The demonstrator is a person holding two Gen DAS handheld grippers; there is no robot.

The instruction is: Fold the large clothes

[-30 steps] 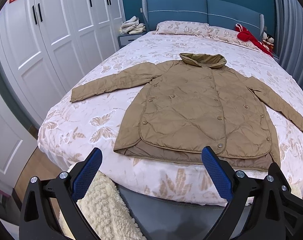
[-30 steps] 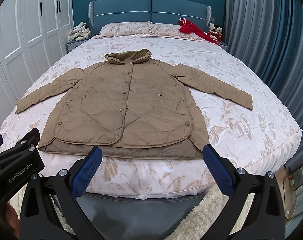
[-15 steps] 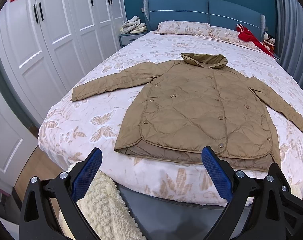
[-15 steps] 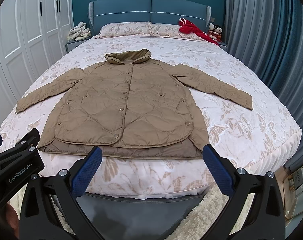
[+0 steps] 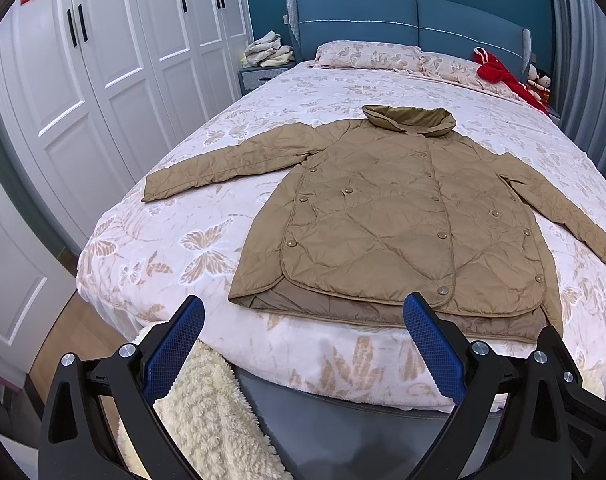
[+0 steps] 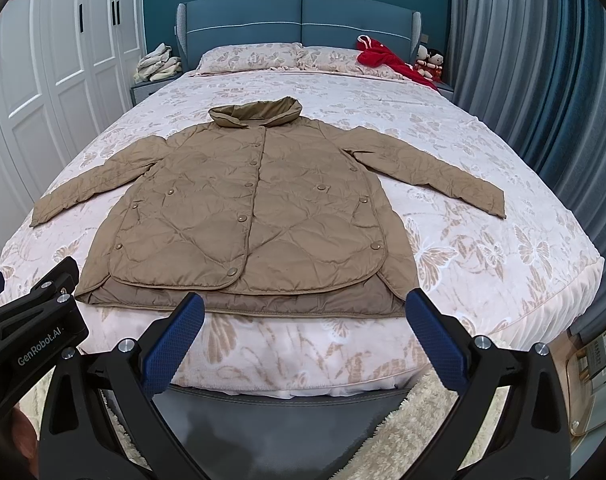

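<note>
Even, soft indoor light, sharp focus (fisheye bending, dark vignetted corners).

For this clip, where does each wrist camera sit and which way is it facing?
Left wrist: at the foot of the bed, left of centre, facing the headboard over the tan jacket; its own open left gripper frames the bottom.
Right wrist: at the foot, facing straight up the bed; the open right gripper shows, with the left gripper's body at the lower left edge.
Shared: the jacket laid flat with sleeves spread, the headboard, the wardrobe, the red garment.
</note>
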